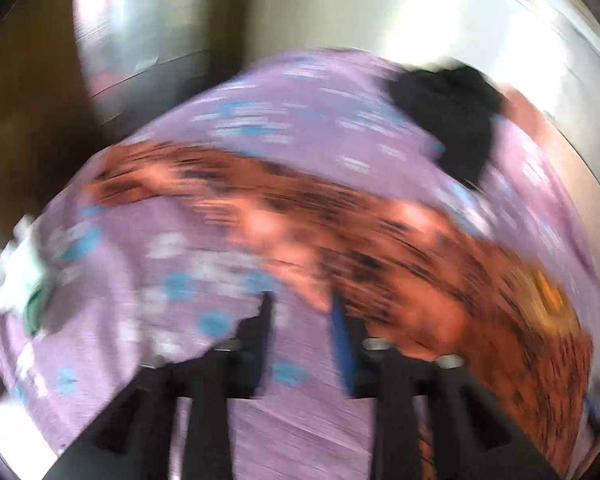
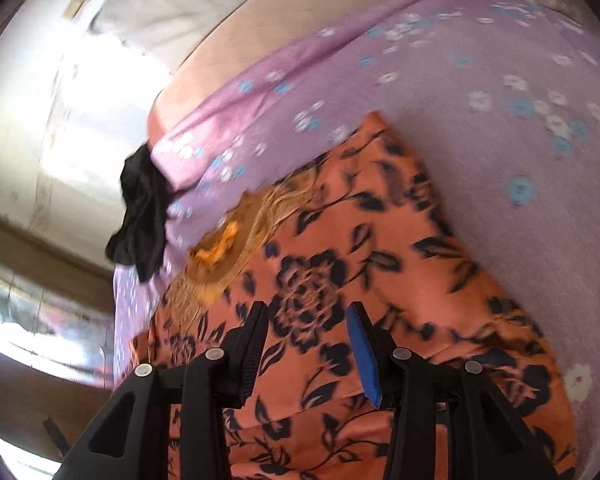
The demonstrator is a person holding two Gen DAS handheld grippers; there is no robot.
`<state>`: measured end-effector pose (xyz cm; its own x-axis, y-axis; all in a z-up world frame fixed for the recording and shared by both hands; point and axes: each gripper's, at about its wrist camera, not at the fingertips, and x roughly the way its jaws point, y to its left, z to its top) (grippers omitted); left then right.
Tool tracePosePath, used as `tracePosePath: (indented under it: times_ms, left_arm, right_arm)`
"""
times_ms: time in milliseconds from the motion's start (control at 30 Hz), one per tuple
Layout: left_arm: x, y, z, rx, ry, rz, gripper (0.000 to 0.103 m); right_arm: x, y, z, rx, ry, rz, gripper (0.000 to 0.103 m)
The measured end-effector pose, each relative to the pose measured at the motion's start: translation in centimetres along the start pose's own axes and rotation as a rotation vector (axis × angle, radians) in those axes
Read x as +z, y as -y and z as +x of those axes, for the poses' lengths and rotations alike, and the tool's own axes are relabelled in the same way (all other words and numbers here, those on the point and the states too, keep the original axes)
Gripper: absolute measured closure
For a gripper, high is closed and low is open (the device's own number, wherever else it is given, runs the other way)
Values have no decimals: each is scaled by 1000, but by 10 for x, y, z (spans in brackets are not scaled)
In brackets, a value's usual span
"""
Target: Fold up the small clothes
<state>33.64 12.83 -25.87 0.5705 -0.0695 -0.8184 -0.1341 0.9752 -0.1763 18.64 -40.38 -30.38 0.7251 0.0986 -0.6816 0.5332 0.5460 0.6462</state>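
1. Though the left wrist view is smeared by motion, the left gripper (image 1: pixel 300 304) shows its jaws apart with nothing between them, above the lilac flowered bedsheet (image 1: pixel 284 128); the orange floral garment (image 1: pixel 380 220) stretches across the bed just ahead, a black garment (image 1: pixel 452 116) lies beyond it, and something white and green (image 1: pixel 24 276) sits at the left edge.
2. From the right wrist view, the right gripper (image 2: pixel 310 312) hovers over the orange floral garment (image 2: pixel 340 248), jaws apart, gripping nothing; an orange embroidered patch (image 2: pixel 220 244) marks its far end, the black garment (image 2: pixel 140 216) hangs at the bed edge.
3. Judging the fold: pinch an edge or corner, not mid-panel, and draw it flat so layers align.
4. Soft bedding lets cloth wrinkle; bright light falls on the pale wall (image 2: pixel 40 120) beyond.
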Motion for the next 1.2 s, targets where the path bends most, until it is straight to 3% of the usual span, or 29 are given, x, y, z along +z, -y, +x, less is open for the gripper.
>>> tracePosePath:
  times_ms: [67,100,267,367,500,633,700,733,800,867,1000,1200]
  left_arm:
    - [11,-36,11,28,7,-134,37]
    - [16,-52,18,17,8,-202,37]
    - [33,-93,53,-169,-36,-420,37]
    - [39,-114,64,-241,-17,-548,37]
    - [49,-133,77,-307,25,-671,37]
    - [57,-142,86,-332,69,-723,38]
    - [63,-142,88,-316,82,-704,42]
    - [66,-139,88,-292,88,-679,64]
    - [72,-134,97,-265,62,-639,94]
    - [76,-129,91,-232,80,-613,96]
    - [89,-90,42,-161,186,-433,99]
    - [81,23,-39,-213,258,-114,99]
  right_arm:
    - [-4,-2,14,-14,-50,5,59]
    - [-7,-1,22,-14,-78,15,59]
    - [-14,-7,37,-39,-107,-12,58]
    - [-16,-11,42,-50,-108,-41,57]
    - [-14,-12,45,-53,-104,-48,57]
    - [-14,-14,48,-58,-103,-60,57]
    - [-14,-14,48,-60,-101,-65,57]
    - [-14,-15,48,-60,-100,-64,57]
    - [-14,-15,48,-61,-95,-64,57]
    - [-14,-16,49,-63,-91,-69,57]
    - [-13,-15,46,-57,-86,-57,57]
    - [-5,-26,16,-65,26,-108,57]
